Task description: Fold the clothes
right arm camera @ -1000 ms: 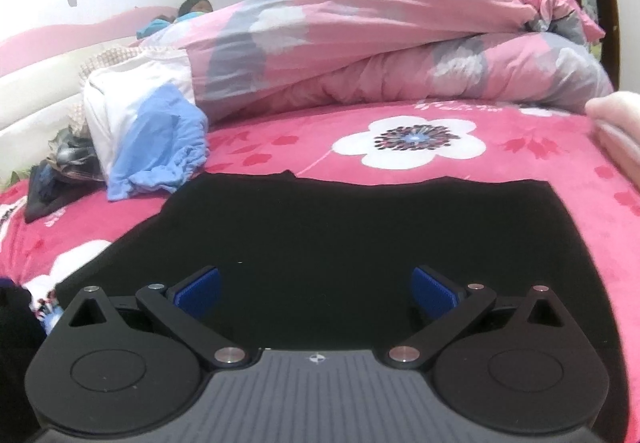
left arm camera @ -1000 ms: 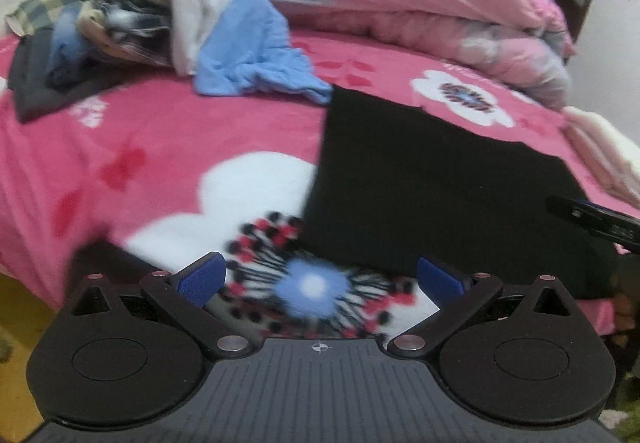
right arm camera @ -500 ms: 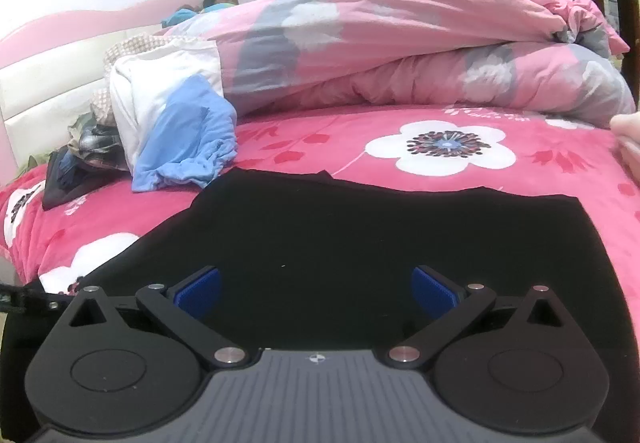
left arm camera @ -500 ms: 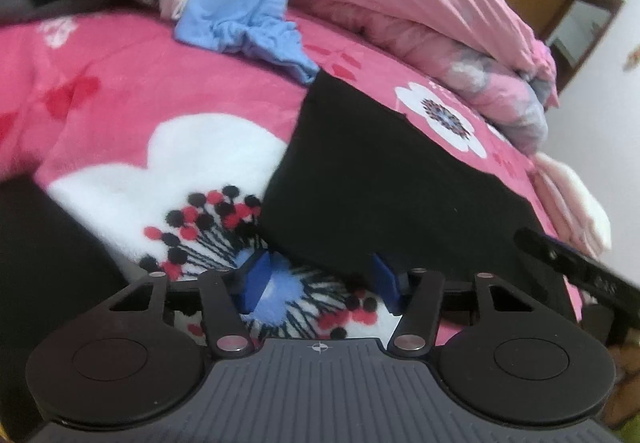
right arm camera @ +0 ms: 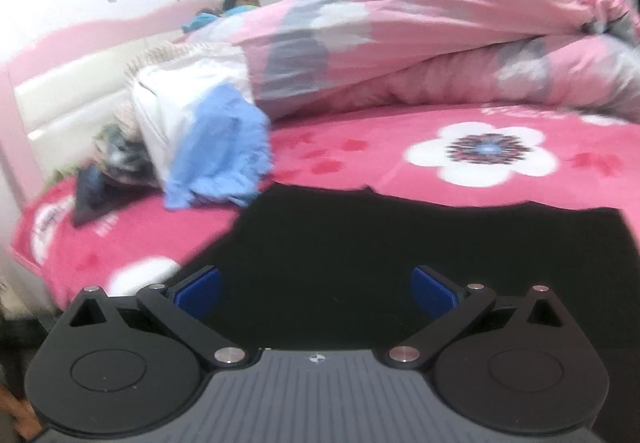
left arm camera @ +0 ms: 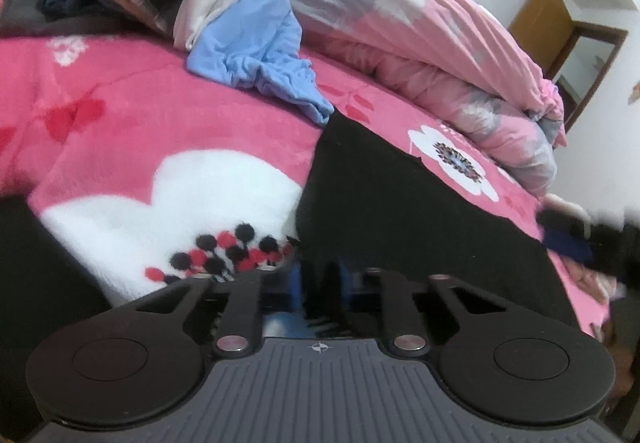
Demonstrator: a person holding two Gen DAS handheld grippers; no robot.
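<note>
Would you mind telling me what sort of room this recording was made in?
Most likely a home bedroom: a bed with a pink floral blanket, a rolled pink duvet and a padded headboard.

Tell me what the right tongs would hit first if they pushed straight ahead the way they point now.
Most likely the black garment. The right tongs stand open and point slightly downward over it, nothing between the pads. The cloth fills the view just ahead, spread on the pink flowered blanket. How far below it lies is unclear.
</note>
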